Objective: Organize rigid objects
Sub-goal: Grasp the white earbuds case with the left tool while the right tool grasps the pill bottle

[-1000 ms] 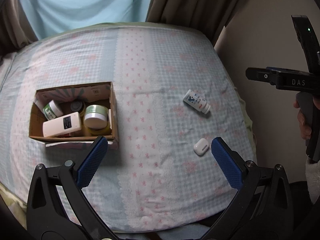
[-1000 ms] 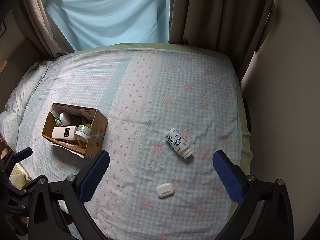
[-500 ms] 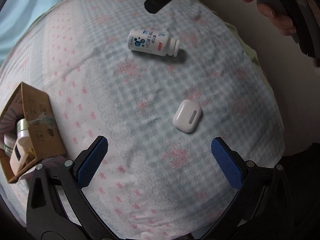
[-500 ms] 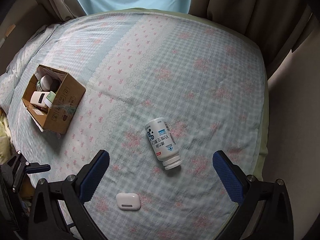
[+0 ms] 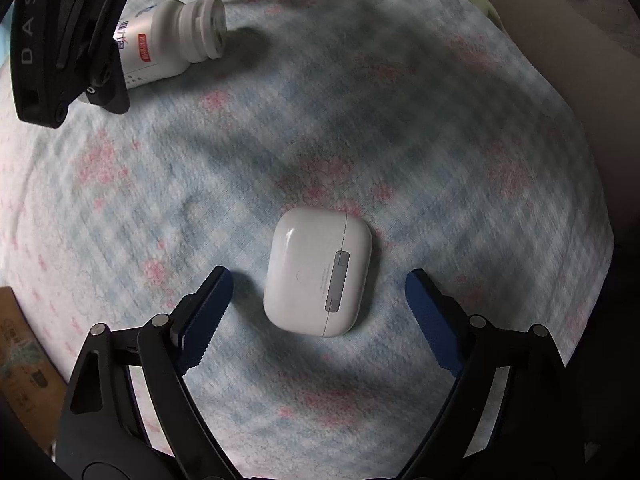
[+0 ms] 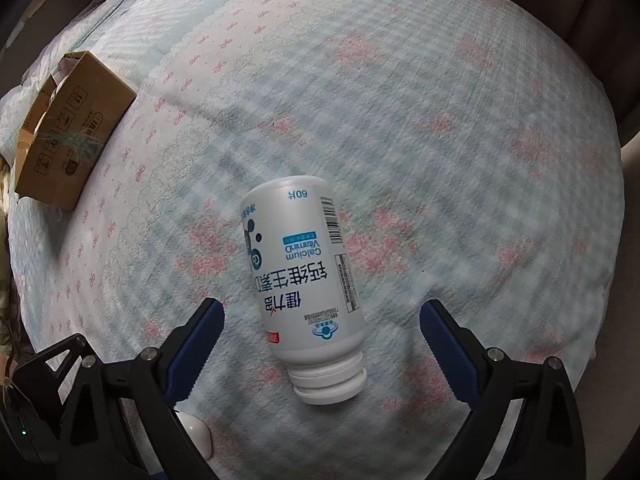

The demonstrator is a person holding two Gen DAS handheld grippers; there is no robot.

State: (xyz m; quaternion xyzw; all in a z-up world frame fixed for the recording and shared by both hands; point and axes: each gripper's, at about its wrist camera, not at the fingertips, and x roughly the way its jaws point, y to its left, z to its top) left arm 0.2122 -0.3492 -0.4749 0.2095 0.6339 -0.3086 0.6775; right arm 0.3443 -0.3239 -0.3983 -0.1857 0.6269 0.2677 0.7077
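The left gripper [image 5: 316, 312] straddles the white earbud case [image 5: 318, 270], the right gripper [image 6: 322, 344] the vitamin bottle [image 6: 302, 276] — both jaws closing, pads not yet touching — on the bedspread [image 6: 440, 120].

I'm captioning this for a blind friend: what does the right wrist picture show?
A white vitamin bottle lies on its side on a floral bedspread, between the closing, not yet touching jaws of the right gripper. A cardboard box sits far left.

My left wrist camera looks straight down, close over the earbud case [image 5: 318, 274] on the bed [image 5: 460, 168]. My right does likewise over the vitamin bottle [image 6: 302, 276] (both views share bottle, case and the box's corner).
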